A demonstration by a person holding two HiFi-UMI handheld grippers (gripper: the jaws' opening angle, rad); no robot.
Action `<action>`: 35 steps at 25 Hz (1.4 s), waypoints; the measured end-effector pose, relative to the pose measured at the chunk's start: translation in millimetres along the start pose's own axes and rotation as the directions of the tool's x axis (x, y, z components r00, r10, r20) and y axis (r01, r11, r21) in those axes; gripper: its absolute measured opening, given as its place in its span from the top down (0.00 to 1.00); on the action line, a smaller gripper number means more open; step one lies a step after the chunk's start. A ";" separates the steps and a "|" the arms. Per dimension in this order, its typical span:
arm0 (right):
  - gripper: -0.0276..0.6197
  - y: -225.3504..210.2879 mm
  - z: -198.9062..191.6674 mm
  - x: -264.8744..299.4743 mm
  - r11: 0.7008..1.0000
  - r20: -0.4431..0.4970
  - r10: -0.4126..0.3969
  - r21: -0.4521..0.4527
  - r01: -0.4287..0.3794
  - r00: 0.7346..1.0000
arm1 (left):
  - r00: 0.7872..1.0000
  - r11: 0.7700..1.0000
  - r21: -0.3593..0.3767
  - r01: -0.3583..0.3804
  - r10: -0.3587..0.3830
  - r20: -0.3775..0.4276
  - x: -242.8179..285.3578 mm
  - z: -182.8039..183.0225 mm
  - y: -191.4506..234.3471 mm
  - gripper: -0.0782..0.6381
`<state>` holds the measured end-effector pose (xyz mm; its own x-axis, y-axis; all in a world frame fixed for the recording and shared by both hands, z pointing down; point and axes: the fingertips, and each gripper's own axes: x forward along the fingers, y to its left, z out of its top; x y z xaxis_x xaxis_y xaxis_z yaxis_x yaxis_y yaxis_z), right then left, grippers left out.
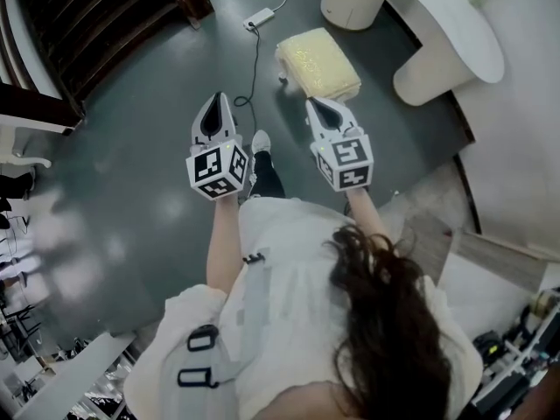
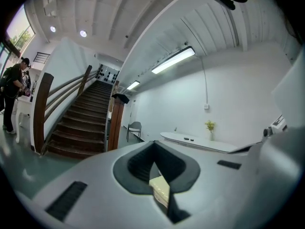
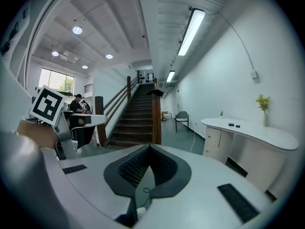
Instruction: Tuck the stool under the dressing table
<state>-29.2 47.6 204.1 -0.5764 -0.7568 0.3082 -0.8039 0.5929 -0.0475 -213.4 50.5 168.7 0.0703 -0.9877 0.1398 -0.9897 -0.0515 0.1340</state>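
White counter (image 1: 455, 38) at upper right. Stool (image 1: 319, 62) stands on the floor just outside its rounded end, not yet under. I judge it light, with a soft, yielding cushion, so I'd push at the firmer side edge. Left gripper (image 1: 216, 101) and right gripper (image 1: 318, 104) are both pressed together, empty. No legible writing.

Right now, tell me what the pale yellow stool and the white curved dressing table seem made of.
Pale yellow stool: likely upholstered fabric, matte, with puffy rounded edges. White curved dressing table: probably painted or laminated board, smooth, faintly glossy; uncertain.
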 end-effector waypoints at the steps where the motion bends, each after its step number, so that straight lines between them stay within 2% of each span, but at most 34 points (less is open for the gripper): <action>1: 0.95 -0.6 0.2 2.9 1.000 -0.001 -0.002 -0.006 0.002 1.000 | 1.000 1.000 -0.001 -0.001 0.001 -0.001 2.3 1.1 2.8 0.88; 4: 0.95 4.1 8.2 11.7 1.000 0.000 -0.001 0.008 0.001 1.000 | 1.000 1.000 -0.002 0.009 -0.009 -0.002 8.7 5.7 10.0 0.88; 9: 0.95 6.1 10.9 30.6 1.000 -0.015 -0.005 -0.027 0.005 1.000 | 1.000 0.999 -0.030 0.021 -0.021 -0.007 26.0 5.3 27.5 0.88; 15: 0.95 -6.8 14.9 31.4 0.997 -0.042 -0.067 0.029 0.069 0.997 | 0.996 0.996 -0.014 0.085 -0.086 -0.018 42.8 6.0 20.0 0.88; 21: 0.95 -19.4 32.0 32.3 0.990 -0.029 -0.121 0.071 0.123 0.992 | 0.993 0.993 -0.001 0.118 -0.118 -0.024 54.1 19.1 14.5 0.88; 24: 0.95 -22.3 33.9 37.9 0.988 -0.035 -0.128 0.085 0.131 0.991 | 0.992 0.993 -0.015 0.121 -0.122 -0.034 59.8 20.2 14.6 0.88; 29: 0.95 -21.8 46.9 57.4 0.988 -0.019 -0.125 0.089 0.126 0.992 | 0.988 0.989 0.008 0.150 -0.149 -0.030 71.4 29.7 18.7 0.88; 35: 0.95 -15.7 54.6 81.2 0.991 -0.008 -0.111 0.076 0.111 0.994 | 0.989 0.989 0.025 0.143 -0.142 -0.029 80.4 27.9 34.7 0.88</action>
<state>-71.4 -38.2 178.0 -0.4827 -0.8157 0.3189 -0.8717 0.4825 -0.0853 -245.6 -34.8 157.2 0.2140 -0.9656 0.1478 -0.9722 -0.1959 0.1279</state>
